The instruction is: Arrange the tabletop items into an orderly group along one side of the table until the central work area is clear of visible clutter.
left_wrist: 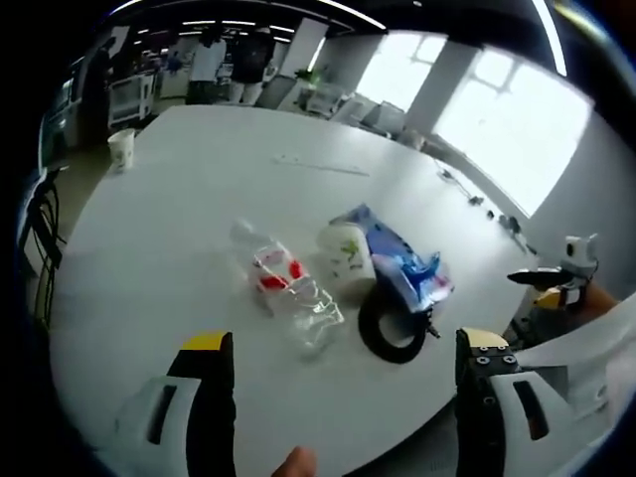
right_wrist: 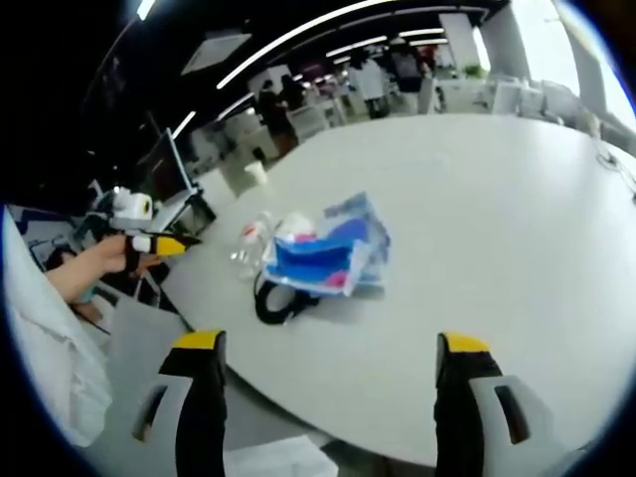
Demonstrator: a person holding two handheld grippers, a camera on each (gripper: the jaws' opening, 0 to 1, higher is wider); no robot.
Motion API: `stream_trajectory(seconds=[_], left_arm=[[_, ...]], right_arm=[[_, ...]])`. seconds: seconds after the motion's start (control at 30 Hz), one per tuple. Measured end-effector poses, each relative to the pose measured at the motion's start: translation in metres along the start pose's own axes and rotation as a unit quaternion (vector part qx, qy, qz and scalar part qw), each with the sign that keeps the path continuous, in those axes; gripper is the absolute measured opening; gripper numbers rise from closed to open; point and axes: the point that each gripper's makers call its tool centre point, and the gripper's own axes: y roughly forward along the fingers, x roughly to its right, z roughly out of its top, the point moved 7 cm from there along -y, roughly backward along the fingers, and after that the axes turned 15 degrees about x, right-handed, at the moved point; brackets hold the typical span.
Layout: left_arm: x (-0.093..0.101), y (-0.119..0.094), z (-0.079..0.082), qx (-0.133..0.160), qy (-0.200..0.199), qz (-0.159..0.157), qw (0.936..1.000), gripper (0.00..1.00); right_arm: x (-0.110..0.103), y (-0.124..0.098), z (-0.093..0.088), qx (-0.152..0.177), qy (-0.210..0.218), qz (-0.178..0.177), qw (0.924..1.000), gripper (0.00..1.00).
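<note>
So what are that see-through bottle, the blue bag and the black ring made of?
The bottle looks like thin clear plastic: see-through, crumpled, with a red label. The blue bag seems glossy plastic film, creased and printed. The black ring is matte and dark, possibly a tape roll or rubber; the pictures leave that open.

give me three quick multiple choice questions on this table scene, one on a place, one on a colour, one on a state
1. Where does the black tape roll lie?
A. beside the blue package
B. at the table's far edge
C. on the floor

2. What colour are the tips of the left tongs?
A. red
B. yellow
C. green

3. How does the clear plastic bottle rest?
A. upright
B. held in tongs
C. lying on its side

Answers: 1 A, the roll touches the package; 2 B, yellow caps top both jaws; 3 C, it lies flat on the table, crumpled.
</note>
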Motion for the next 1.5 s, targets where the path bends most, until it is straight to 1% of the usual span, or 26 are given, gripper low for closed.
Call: stream_trajectory(seconds=[0.17, 0.37, 0.9, 1.03, 1.17, 1.23, 1.37, 1.4, 1.5], left_arm=[[-0.006, 0.007, 0.002, 0.001, -0.008, 0.008, 0.9999, 0.88], [-0.008, 0.015, 0.004, 0.000, -0.012, 0.011, 0.9999, 0.88], [-0.015, 0.038, 0.004, -0.002, -0.035, 0.039, 0.9986, 0.86], [-0.017, 0.044, 0.002, -0.006, -0.039, 0.052, 0.9979, 0.85], [-0.016, 0.048, 0.002, -0.007, -0.044, 0.058, 0.9974, 0.84], [-0.017, 0.049, 0.001, -0.013, -0.044, 0.065, 0.9968, 0.84], [-0.020, 0.052, 0.002, -0.010, -0.050, 0.086, 0.9950, 0.84], [-0.021, 0.053, 0.003, -0.006, -0.052, 0.089, 0.9947, 0.84], [-0.020, 0.055, 0.003, -0.007, -0.053, 0.092, 0.9943, 0.83]], right_arm=[[0.000, 0.001, -0.002, -0.002, 0.001, 0.001, 1.0000, 0.84], [0.000, 0.001, -0.004, -0.007, 0.002, 0.000, 1.0000, 0.84], [-0.002, 0.005, -0.002, -0.008, -0.002, 0.006, 1.0000, 0.84], [-0.004, 0.007, -0.002, -0.011, -0.004, 0.009, 0.9999, 0.84], [-0.006, 0.010, 0.001, -0.012, -0.008, 0.015, 0.9998, 0.84], [-0.006, 0.011, 0.002, -0.013, -0.009, 0.016, 0.9997, 0.84], [-0.008, 0.015, 0.004, -0.014, -0.013, 0.021, 0.9996, 0.83], [-0.008, 0.016, 0.004, -0.015, -0.014, 0.023, 0.9995, 0.83], [-0.009, 0.017, 0.006, -0.017, -0.018, 0.027, 0.9993, 0.83]])
